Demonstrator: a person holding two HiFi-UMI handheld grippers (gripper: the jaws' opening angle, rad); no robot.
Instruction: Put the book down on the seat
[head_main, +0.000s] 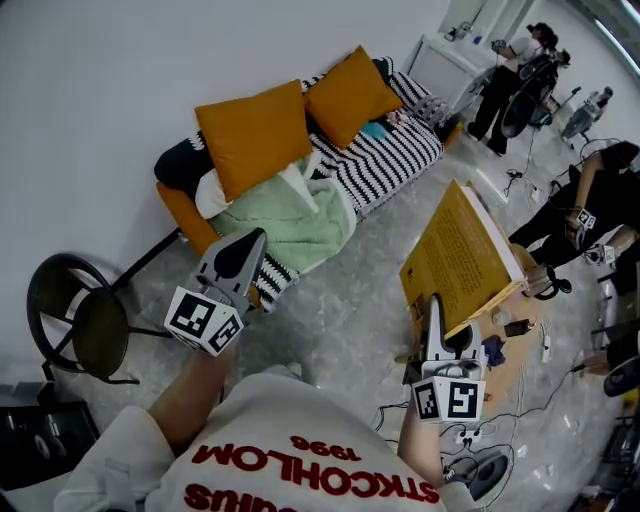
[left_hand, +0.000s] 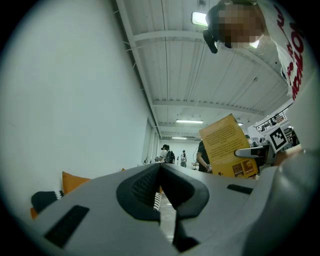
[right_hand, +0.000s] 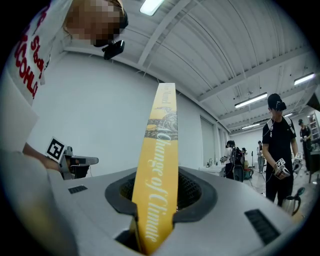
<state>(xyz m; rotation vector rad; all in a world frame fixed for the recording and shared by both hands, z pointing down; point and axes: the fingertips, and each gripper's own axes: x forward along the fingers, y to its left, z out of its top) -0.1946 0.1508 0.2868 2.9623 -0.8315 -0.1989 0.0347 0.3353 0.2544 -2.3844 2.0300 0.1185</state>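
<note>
Your right gripper has its fingers clamped on the yellow book, held upright at centre right. Your left gripper has its fingers closed together, empty. The striped sofa seat lies upper centre, well apart from the book.

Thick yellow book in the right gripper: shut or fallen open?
Shut. The right gripper clamps the thick yellow book across both covers; the head view shows one flat slab, no pages fanning.
</note>
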